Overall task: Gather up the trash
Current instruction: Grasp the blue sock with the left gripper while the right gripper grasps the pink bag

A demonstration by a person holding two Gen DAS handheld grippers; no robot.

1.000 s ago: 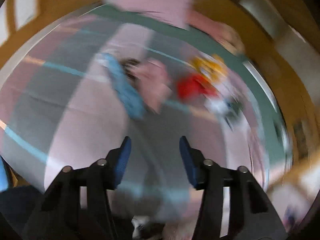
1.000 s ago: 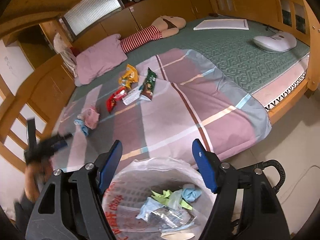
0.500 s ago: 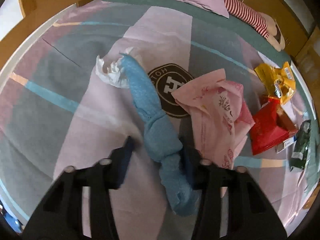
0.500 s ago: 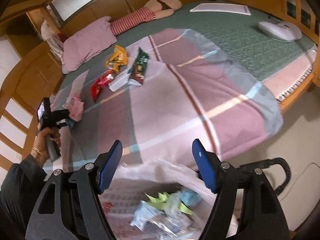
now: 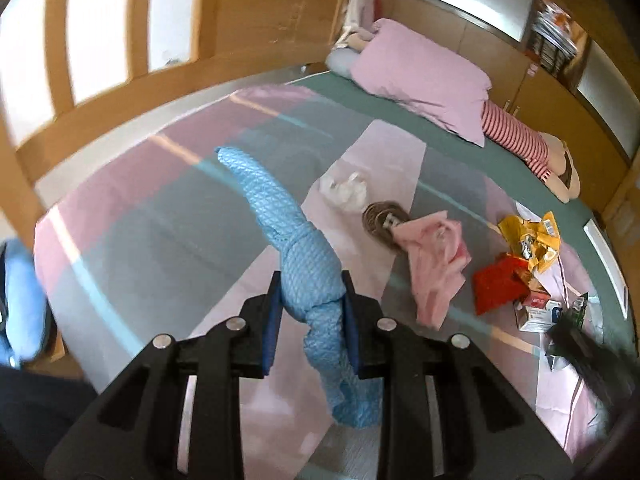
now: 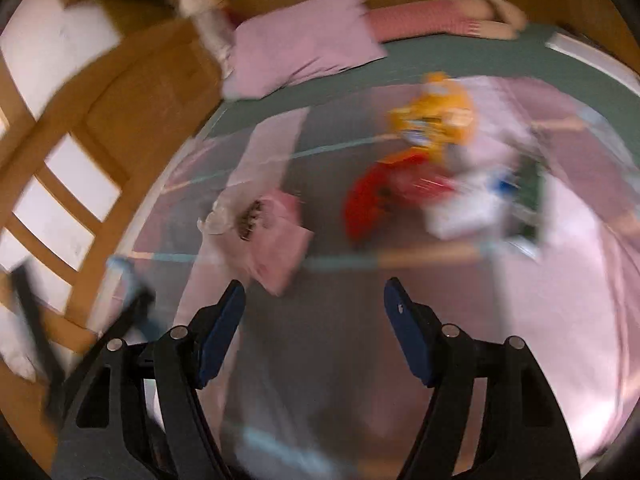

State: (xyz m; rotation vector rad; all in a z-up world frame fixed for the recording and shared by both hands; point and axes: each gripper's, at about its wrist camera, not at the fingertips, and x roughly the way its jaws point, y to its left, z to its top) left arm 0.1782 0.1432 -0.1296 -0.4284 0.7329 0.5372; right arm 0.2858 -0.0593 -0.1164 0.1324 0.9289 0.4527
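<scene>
The left tongs (image 5: 308, 316) are clamped on a knotted blue rag (image 5: 308, 276), which hangs lifted above the bed (image 5: 160, 216), one end sticking up and far, the other drooping near. The right tongs (image 6: 314, 316) stand wide open with nothing between them, over the bed; that view is blurred. On the bed to the right lie a pink bag (image 5: 436, 256), a white wad (image 5: 344, 190), a red wrapper (image 5: 498, 282) and a yellow wrapper (image 5: 530, 236). A pillow (image 5: 420, 72) lies far.
</scene>
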